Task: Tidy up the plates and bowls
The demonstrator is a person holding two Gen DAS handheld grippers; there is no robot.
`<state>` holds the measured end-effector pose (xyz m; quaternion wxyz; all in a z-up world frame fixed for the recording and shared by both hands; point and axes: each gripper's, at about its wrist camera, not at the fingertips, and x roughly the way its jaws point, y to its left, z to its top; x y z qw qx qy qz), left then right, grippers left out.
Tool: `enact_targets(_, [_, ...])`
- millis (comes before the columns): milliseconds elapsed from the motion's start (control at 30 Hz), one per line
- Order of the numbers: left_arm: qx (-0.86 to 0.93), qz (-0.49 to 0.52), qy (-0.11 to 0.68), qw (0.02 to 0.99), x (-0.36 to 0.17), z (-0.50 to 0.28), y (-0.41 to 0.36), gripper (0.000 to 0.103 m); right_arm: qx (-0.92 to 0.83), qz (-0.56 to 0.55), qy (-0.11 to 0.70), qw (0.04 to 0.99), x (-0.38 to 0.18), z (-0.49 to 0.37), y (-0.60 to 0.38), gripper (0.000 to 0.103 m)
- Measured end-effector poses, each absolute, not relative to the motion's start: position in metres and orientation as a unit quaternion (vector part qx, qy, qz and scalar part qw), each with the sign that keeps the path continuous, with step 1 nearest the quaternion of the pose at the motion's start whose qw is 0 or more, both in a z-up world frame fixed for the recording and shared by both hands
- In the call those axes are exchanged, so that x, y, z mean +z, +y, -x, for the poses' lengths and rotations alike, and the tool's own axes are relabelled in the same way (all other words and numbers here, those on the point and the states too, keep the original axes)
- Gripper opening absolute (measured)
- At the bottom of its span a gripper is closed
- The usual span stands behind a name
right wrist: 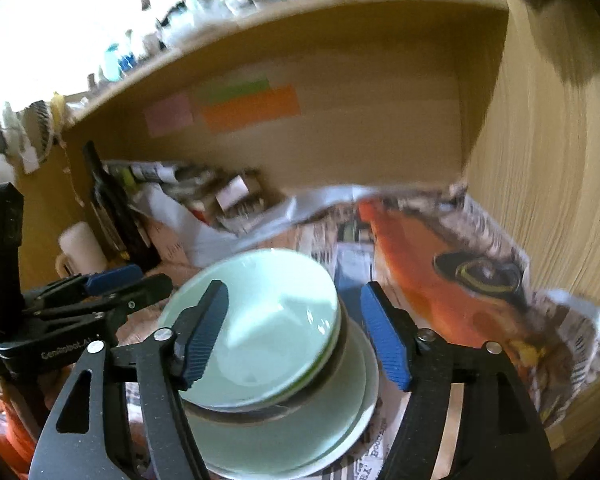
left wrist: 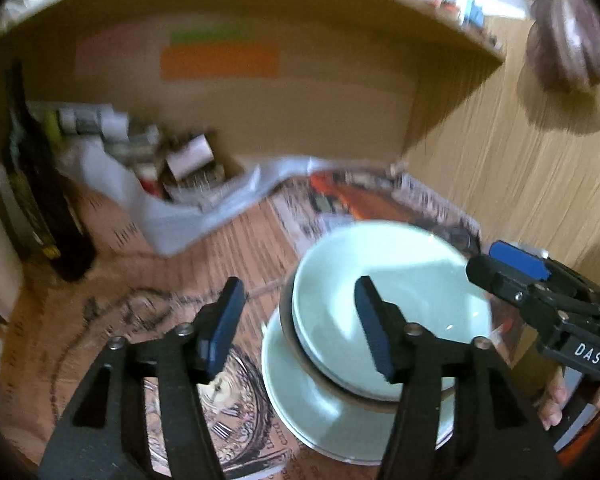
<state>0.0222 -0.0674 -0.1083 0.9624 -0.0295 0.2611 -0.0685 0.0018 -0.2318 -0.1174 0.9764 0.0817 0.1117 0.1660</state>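
Behind your work sits a wooden shelf unit [left wrist: 260, 120] with pink, green and orange sticky notes [left wrist: 220, 62] on its back panel. A dark bottle [left wrist: 40, 200] stands at the left, and a white plastic bag [left wrist: 172, 216] of clutter slumps beside it, near the stack but not touching it. Newspaper [right wrist: 460, 280] covers the surface under and to the right of the dishes.

The pale green bowl [left wrist: 392, 308] sits on a pale green plate [left wrist: 312, 404], with a dark rim between them (both views are motion-blurred, so I cannot tell what that rim belongs to).

Only your right wrist view shows the orange picture on the newspaper and a white cylinder [right wrist: 82, 246] by the bottle; only the left view shows the clock print [left wrist: 228, 408] on the paper beneath your left tool.

Your left tool [left wrist: 300, 324] has its fingers spread apart, holding nothing, with the right finger in front of the bowl's inside. Your right tool [right wrist: 296, 336] is also spread wide, its fingers either side of the bowl, empty.
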Motion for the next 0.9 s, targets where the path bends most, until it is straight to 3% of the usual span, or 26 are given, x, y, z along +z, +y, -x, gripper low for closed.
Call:
enact_targets(100, [-0.056,0.017,0.213,0.975,-0.088,-0.003,-0.069,0.066,0.171,-0.073,0.082,0.979,-0.107,0.012,-0.229,0.071])
enact_targets(300, [-0.030,0.006,0.136,0.990,-0.061,0.029,-0.072,0.084,0.176,-0.068,0.030,0.982,-0.094,0.038,-0.230,0.082])
enact_targets(500, [-0.013,0.001,0.092,0.996,-0.047,0.053,-0.074,0.095,0.180,-0.073,-0.003,0.981,-0.089,0.057,-0.236,0.094])
enact_targets(600, [-0.009,-0.001,0.078,0.997,-0.044,0.064,-0.075,0.099,0.183,-0.075,-0.015,0.980,-0.089,0.065,-0.239,0.102])
enact_targets(900, [0.004,0.003,0.061,0.998,-0.047,0.078,-0.078,0.102,0.187,-0.069,-0.021,0.980,-0.095,0.074,-0.237,0.103])
